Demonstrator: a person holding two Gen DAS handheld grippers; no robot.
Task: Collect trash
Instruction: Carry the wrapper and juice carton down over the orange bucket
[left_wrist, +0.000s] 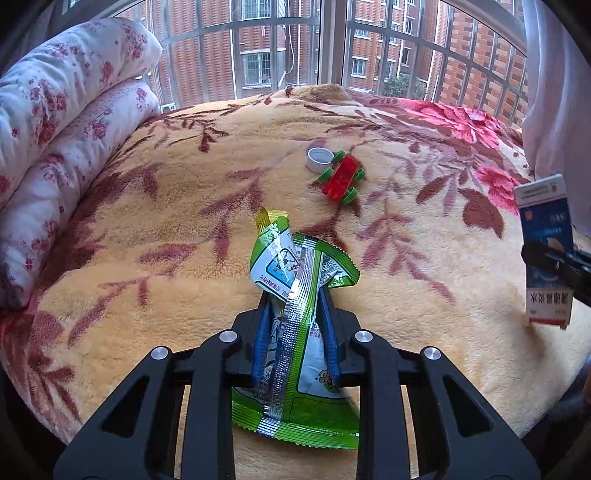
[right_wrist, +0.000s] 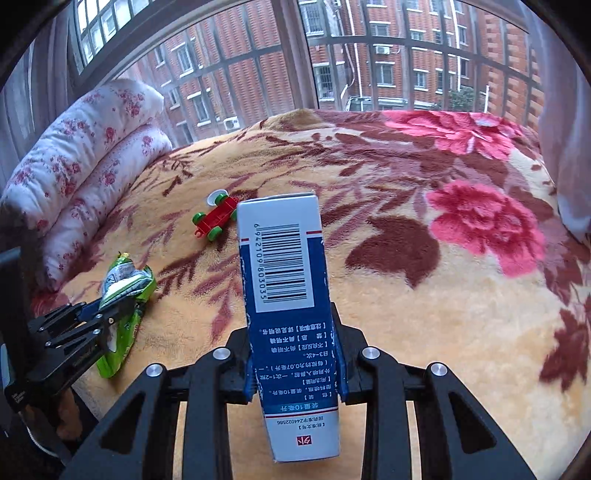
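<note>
My left gripper (left_wrist: 295, 306) is shut on a crumpled green and silver snack wrapper (left_wrist: 295, 266), held above the floral blanket (left_wrist: 166, 221). My right gripper (right_wrist: 293, 325) is shut on a blue and white medicine box (right_wrist: 284, 266) with a barcode, held upright above the blanket (right_wrist: 424, 332). The box (left_wrist: 546, 254) and right gripper also show at the right edge of the left wrist view. The wrapper (right_wrist: 125, 288) and left gripper (right_wrist: 110, 306) show at the left of the right wrist view. A white bottle cap (left_wrist: 319, 159) lies on the blanket beside a toy car.
A red toy car (left_wrist: 341, 177) with green wheels lies mid-blanket; it also shows in the right wrist view (right_wrist: 216, 218). Rolled floral quilts (left_wrist: 55, 147) lie along the left. A barred window (left_wrist: 277, 48) is behind the bed. A white curtain (left_wrist: 554, 92) hangs at right.
</note>
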